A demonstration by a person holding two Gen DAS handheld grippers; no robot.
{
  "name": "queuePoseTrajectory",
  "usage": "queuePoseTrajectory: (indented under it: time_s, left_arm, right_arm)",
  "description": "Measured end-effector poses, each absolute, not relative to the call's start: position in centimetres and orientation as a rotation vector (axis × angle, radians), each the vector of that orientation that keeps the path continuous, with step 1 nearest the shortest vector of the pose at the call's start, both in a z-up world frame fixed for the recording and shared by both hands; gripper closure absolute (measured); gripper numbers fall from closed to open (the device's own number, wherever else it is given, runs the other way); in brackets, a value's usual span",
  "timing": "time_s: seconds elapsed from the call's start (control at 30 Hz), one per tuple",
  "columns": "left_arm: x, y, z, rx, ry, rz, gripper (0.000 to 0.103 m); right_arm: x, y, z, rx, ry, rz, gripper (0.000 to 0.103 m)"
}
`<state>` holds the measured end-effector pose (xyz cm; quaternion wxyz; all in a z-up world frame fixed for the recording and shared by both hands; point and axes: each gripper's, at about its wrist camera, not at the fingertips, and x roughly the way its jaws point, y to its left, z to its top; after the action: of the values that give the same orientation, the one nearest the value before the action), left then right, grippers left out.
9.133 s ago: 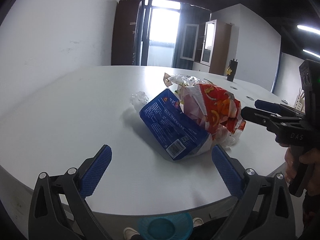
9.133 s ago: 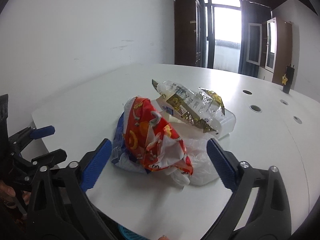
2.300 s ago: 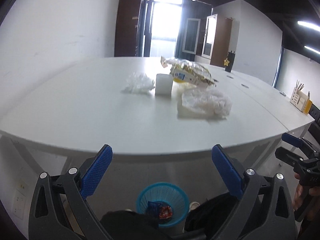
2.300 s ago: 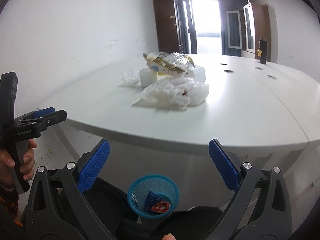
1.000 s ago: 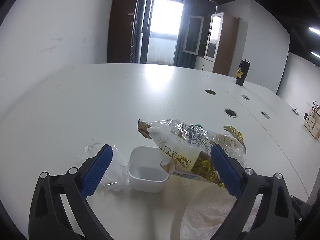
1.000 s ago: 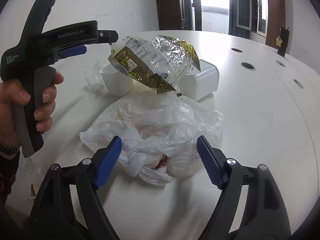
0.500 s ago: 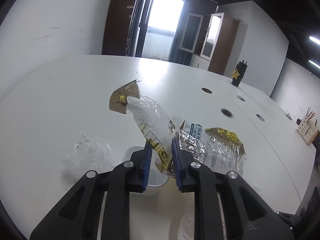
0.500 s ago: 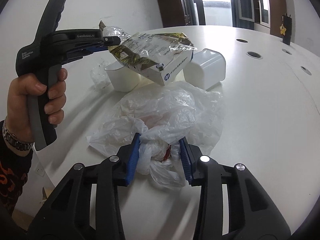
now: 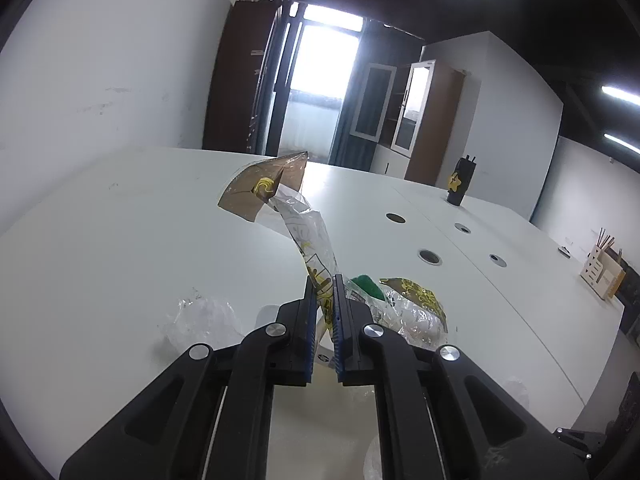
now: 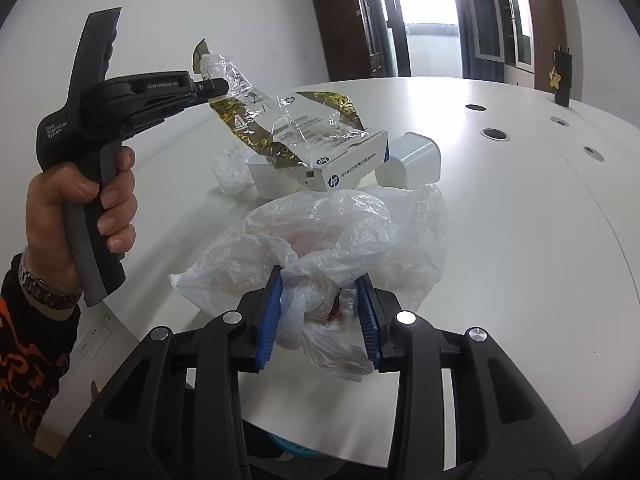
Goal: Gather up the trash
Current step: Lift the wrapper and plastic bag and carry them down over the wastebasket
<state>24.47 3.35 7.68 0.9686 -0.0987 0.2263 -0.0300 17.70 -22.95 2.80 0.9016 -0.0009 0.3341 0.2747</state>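
Trash lies in a loose pile on the white counter (image 10: pixel 520 208), and I have a grip on two pieces of it. My left gripper (image 9: pixel 323 312) has its jaws pressed together on the clear-and-gold wrapper (image 9: pixel 308 240), which stands up out of the jaws and curls over to a brown flap at the top. From the right wrist view I see that same left gripper (image 10: pixel 218 86) raised above the counter with the wrapper (image 10: pixel 288 128) draped down from it onto a white HP box (image 10: pixel 352 166); I cannot tell whether the box itself is lifted or resting on the things under it. My left hand (image 10: pixel 80 216) wraps the black handle.

My right gripper (image 10: pixel 320 312) has its jaws clamped on the near bunched end of the white plastic bag (image 10: pixel 340 232); something red shows through the plastic between the blue pads (image 10: pixel 269 316). The rest of the bag spreads across the counter toward the box.

Behind the bag, a white tub (image 10: pixel 412 160) lies on its side just right of the box, and a crumpled clear film (image 10: pixel 232 172) sits to the left. Under the counter edge I glimpse a sliver of a blue basket (image 10: pixel 288 450).
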Motion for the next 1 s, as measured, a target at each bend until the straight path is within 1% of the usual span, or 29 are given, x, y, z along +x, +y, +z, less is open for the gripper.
queuePoseTrajectory:
  time_s: [0.57,1.0]
  left_arm:
    - [17.5,1.7,9.2,-0.186,0.405,-0.078,0.097]
    - [7.8,2.5,9.7,-0.223,0.329,-0.101,0.098]
  right_arm:
    - [13.2,-25.7,4.3,0.030,0.643,0.508,0.069]
    - [8.9,-27.7,4.7,0.060,0.586,0.521,0.069]
